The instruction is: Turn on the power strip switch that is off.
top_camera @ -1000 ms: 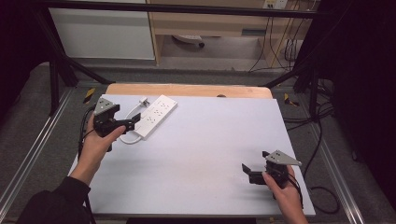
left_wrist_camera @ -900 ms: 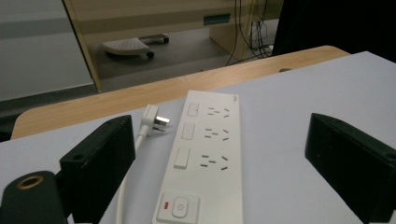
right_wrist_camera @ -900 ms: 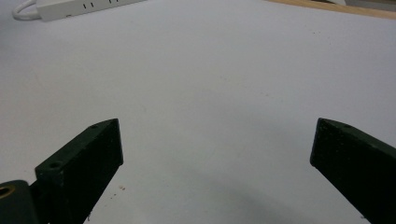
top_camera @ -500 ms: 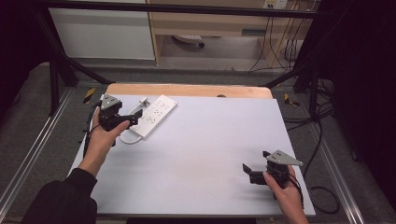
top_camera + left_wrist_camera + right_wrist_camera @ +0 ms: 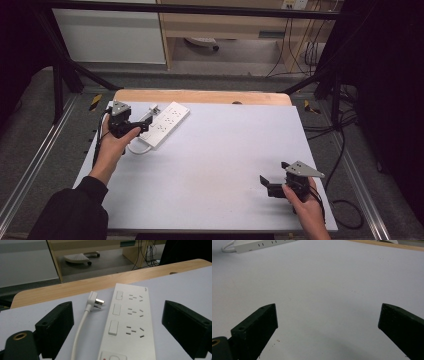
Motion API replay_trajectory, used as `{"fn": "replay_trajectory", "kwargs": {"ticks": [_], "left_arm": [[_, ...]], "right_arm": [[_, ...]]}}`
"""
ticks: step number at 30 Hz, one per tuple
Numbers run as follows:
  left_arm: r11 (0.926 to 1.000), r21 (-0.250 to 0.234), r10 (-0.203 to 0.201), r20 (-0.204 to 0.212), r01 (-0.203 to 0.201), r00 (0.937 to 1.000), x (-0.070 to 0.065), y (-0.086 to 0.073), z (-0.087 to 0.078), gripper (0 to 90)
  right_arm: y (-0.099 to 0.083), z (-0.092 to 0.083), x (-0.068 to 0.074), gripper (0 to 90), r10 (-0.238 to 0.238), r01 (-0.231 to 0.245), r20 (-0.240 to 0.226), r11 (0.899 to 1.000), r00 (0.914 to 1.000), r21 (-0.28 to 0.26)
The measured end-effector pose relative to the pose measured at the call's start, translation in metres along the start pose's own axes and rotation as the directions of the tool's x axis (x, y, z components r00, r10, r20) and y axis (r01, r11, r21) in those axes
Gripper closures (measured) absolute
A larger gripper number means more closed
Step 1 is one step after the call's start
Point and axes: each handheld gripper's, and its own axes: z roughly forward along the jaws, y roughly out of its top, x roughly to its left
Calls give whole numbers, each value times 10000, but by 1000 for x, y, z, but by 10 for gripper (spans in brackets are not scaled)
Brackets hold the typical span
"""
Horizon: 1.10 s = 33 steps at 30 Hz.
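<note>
Strip (image 5: 130, 322) lies betw open left gripper (image 5: 120, 322) jaws, plug (image 5: 95, 301) alongside.

Plug (image 5: 96, 300) lies left of power strip (image 5: 130, 322) on table (image 5: 225, 150).

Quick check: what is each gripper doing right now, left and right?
Left gripper: open, holding nothing, jaws either side of the white plastic power strip.
Right gripper: open, empty, over the bare white tabletop.

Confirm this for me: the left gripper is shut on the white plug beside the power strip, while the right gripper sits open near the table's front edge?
Not quite. The left gripper is open, its jaws spread wide around the power strip and the white plug, gripping neither, as the left gripper view shows. The right gripper is open as stated.
</note>
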Motion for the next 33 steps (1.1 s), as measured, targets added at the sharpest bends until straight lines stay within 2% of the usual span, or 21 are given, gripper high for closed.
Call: {"fn": "replay_trajectory", "kwargs": {"ticks": [17, 33], "left_arm": [[9998, 163, 71, -191, -68, 9998, 2, 7, 12, 114], [9988, 462, 142, -232, -132, 9996, 0, 0, 28, 137]], "right_arm": [[0, -1, 0, 29, 73, -73, -26, 10000, 10000, -17], [0, 0, 0, 29, 52, -52, -56, 10000, 10000, -14]]}}
